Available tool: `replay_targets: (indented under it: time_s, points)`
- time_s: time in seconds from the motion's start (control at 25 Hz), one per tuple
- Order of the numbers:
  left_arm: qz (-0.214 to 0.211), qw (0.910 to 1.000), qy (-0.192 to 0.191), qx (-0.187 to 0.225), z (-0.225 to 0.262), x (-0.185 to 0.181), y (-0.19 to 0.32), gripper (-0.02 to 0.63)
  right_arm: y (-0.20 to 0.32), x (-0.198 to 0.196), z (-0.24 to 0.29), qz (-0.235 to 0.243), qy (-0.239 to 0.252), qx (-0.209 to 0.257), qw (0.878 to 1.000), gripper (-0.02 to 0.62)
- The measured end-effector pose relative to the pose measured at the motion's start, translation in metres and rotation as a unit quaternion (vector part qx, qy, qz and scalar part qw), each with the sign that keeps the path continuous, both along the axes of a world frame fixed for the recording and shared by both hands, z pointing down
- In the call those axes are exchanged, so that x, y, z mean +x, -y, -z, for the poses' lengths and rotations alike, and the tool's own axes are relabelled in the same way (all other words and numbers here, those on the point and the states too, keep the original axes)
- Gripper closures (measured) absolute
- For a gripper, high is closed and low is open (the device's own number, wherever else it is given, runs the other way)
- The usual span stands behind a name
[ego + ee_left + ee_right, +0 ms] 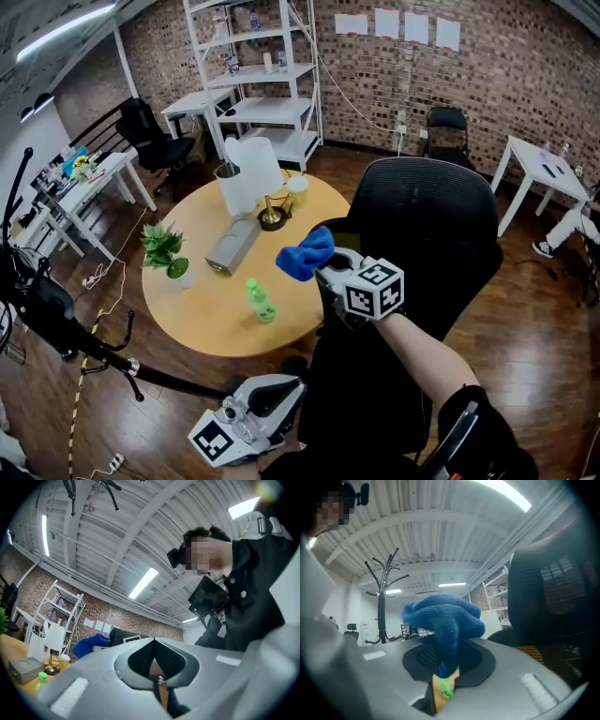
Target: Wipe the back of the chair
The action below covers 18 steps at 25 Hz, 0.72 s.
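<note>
The right gripper was clamped on the blue cloth, just beside the left edge of the upright chair back, which lay to its right. The left gripper hung lower, pinched together on nothing. I couldn't tell whether cloth and mesh touched.

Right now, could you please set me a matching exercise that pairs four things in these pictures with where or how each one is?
Things:
1. blue fuzzy cloth
2. small green plastic bottle
3. left hand-held gripper
4. small green potted plant

Places or states:
A. jaws together, nothing held
B. standing alone on the near part of the round wooden table
C. at the table's left edge
D. clamped in the right hand-held gripper

Pairs: 1-D, 2-B, 3-A, 4-C.
</note>
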State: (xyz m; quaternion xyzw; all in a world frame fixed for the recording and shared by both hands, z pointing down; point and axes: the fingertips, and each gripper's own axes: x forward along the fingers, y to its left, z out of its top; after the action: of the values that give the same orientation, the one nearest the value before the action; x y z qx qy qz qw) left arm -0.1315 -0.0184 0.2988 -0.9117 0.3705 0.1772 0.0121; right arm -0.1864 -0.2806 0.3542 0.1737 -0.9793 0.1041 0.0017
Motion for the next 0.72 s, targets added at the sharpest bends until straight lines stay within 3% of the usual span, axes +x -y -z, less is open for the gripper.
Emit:
replay_targets:
  time_s: [0.12, 0.24, 0.72]
  points:
    - [0.010, 0.9999, 0.004, -0.004, -0.002, -0.001, 0.000, 0.603, 0.038, 0.022, -0.016, -0.067, 0.021, -0.047, 0.996, 0.541]
    - [0.010, 0.9998, 0.011, -0.009, -0.003, 0.001, 0.004, 0.603, 0.077, 0.062, -0.033, -0.147, 0.031, -0.082, 0.985, 0.541]
    - [-0.072, 0.9970, 0.026, -0.013, -0.009, 0.054, 0.024, 0.603, 0.107, 0.213, -0.052, -0.279, 0.052, -0.089, 0.955, 0.541]
